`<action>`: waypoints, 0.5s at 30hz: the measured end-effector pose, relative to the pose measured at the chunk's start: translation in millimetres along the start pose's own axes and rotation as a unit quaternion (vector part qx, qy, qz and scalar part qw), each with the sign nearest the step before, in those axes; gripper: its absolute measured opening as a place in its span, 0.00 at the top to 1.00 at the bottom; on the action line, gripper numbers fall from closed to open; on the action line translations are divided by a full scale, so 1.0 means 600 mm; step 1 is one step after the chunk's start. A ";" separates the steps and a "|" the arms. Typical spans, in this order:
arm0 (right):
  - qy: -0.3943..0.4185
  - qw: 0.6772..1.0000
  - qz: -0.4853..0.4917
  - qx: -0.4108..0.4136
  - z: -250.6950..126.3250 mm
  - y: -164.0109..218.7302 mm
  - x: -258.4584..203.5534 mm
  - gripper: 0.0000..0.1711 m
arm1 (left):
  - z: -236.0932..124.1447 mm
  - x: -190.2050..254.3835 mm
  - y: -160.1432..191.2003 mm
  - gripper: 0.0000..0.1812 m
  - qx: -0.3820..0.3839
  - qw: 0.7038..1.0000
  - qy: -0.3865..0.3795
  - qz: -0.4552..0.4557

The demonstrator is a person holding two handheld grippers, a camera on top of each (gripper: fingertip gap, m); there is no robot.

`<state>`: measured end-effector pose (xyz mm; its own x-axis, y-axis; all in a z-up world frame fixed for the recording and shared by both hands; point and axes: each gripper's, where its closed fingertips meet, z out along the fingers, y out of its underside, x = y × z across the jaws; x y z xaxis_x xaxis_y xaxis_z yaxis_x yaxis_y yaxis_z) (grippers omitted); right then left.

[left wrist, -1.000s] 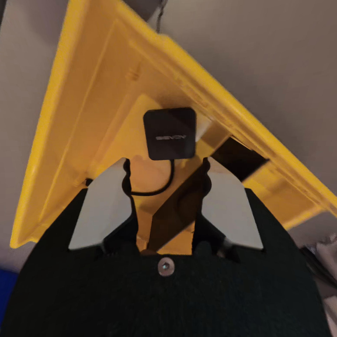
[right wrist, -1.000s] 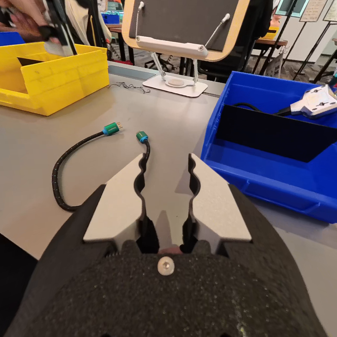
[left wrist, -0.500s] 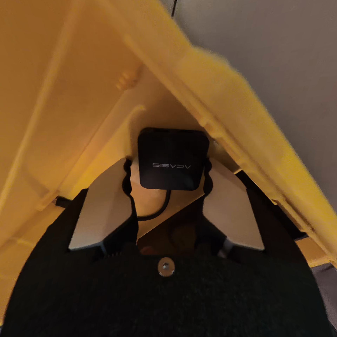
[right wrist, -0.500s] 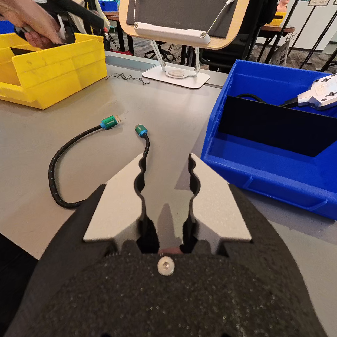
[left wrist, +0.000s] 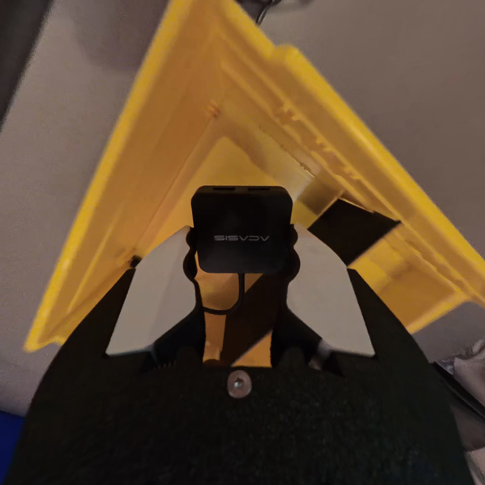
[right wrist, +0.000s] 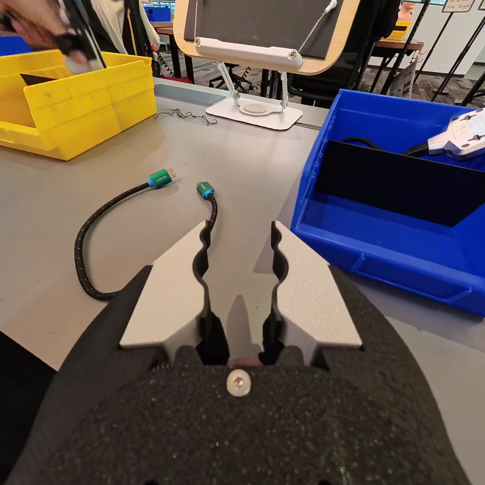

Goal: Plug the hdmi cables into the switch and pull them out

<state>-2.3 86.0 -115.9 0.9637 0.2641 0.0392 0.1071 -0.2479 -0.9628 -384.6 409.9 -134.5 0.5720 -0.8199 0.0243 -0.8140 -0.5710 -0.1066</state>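
My left gripper (left wrist: 241,227) is shut on the black square HDMI switch (left wrist: 241,236) and holds it by its two sides above the yellow bin (left wrist: 168,131). Two ports show on the switch's far edge, and its thin black lead (left wrist: 240,294) hangs back between the fingers. My right gripper (right wrist: 239,223) is open and empty, low over the grey table. A short braided HDMI cable (right wrist: 81,252) lies just ahead of it, with two green plugs (right wrist: 160,179) (right wrist: 205,189) pointing away. The left gripper and a hand (right wrist: 76,49) show blurred over the yellow bin (right wrist: 78,110).
A blue bin (right wrist: 380,252) with a black divider stands at the right and holds a grey adapter (right wrist: 462,139) on a black lead. A tablet stand (right wrist: 254,112) stands at the back, with loose black thread (right wrist: 186,115) beside it. A black divider (left wrist: 349,236) crosses the yellow bin. The grippers' ends are close to 50 cm from one another.
My left gripper went down into the yellow bin, closed on the switch and lifted it up out of the bin. My right gripper stayed open and nearly still.
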 end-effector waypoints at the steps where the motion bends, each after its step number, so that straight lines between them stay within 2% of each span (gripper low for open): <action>1: -0.001 1.000 0.000 0.000 0.001 -0.001 -0.001 0.73 | -0.025 0.000 -0.002 0.63 0.010 1.000 0.000 0.013; 6: -0.015 1.000 -0.006 0.013 0.008 -0.013 -0.015 0.73 | -0.164 0.062 -0.020 0.64 0.057 0.990 0.006 0.128; 9: -0.052 0.998 -0.002 0.035 0.020 -0.039 -0.042 0.73 | -0.224 0.150 -0.034 0.64 0.086 0.970 0.036 0.223; 12: -0.129 0.990 0.028 0.045 0.035 -0.076 -0.089 0.74 | -0.249 0.249 -0.055 0.63 0.108 0.940 0.025 0.323; 15: -0.223 0.972 0.066 0.017 0.057 -0.118 -0.142 0.74 | -0.236 0.364 -0.063 0.63 0.119 0.897 0.024 0.425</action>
<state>-100.3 113.1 -60.3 0.7660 0.6117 -0.1977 -0.0263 -0.2776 -0.9603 -243.2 246.8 15.8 -0.2549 -0.9589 -0.1247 -0.9062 0.2819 -0.3153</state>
